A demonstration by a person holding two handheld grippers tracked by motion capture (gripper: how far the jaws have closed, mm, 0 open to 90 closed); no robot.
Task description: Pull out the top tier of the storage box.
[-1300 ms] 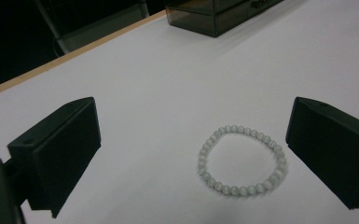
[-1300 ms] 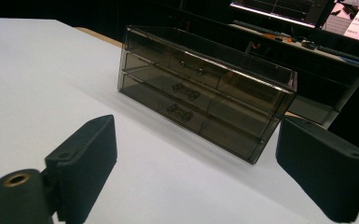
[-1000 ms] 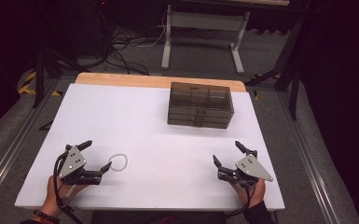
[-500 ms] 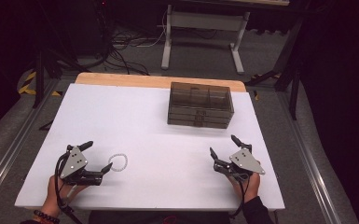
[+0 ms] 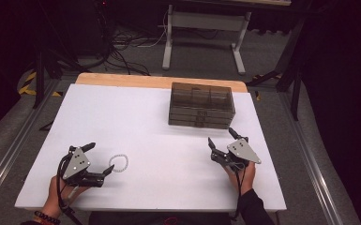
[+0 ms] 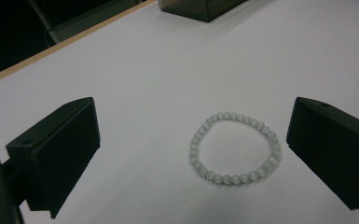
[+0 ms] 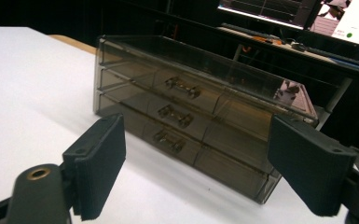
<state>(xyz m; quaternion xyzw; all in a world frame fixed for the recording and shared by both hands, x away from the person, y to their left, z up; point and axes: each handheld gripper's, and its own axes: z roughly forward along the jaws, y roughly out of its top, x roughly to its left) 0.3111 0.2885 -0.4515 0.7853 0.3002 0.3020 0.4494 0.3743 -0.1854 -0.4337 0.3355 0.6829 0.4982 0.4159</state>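
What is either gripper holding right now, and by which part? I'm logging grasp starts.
Nothing is held. The left gripper is open with the bead bracelet lying untouched between its jaws; the right gripper is open, facing the drawer box.

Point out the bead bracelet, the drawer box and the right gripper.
bead bracelet (image 6: 235, 148), left gripper view, on its bead ring
drawer box (image 5: 200, 104), high view, on its front
right gripper (image 5: 221, 141), high view, between its fingers

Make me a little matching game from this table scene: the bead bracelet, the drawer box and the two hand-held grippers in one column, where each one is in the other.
Things:
1. bracelet
2. drawer box
3. left gripper
4. right gripper

Places:
A. far side of the table, drawers shut
B. open, facing the drawer box
C. flat on the white tabletop, untouched
D. open, with the bracelet just ahead of it

Pairs: 1-C, 2-A, 3-D, 4-B
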